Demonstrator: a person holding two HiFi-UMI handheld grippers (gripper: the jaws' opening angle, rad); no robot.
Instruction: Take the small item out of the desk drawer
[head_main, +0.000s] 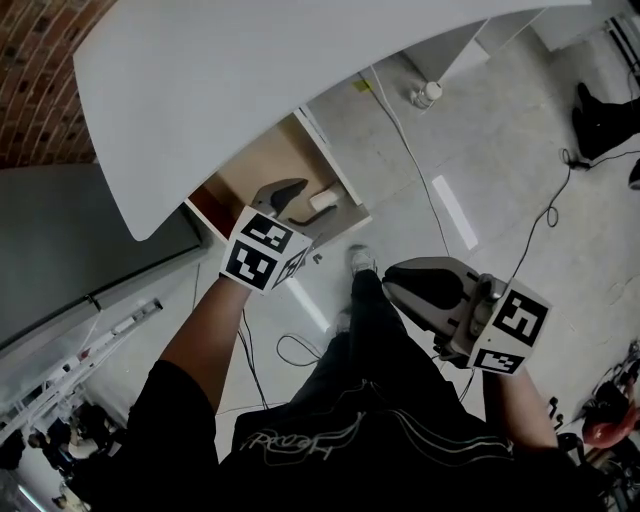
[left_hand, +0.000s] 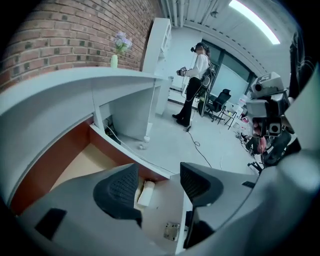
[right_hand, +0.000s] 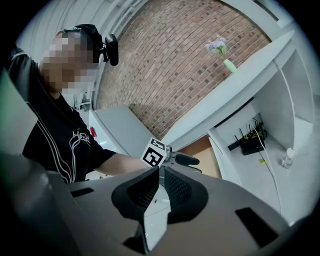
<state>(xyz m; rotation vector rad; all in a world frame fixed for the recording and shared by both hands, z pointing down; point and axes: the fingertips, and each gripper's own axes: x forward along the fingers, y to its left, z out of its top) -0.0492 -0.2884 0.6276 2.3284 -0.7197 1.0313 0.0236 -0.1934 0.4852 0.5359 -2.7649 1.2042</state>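
The desk drawer stands pulled out from under the white curved desk top, its pale wood floor showing. A small white roll-shaped item lies at the drawer's near right corner. My left gripper hangs over that corner, open. In the left gripper view the item lies in the drawer just inside the left jaw, and neither pad touches it; the gripper holds nothing. My right gripper is lower right, away from the drawer, shut and empty.
A plastic bottle and cables lie on the floor past the drawer. A router sits in the nook under the desk. A vase of flowers stands on the counter. Another person stands far off.
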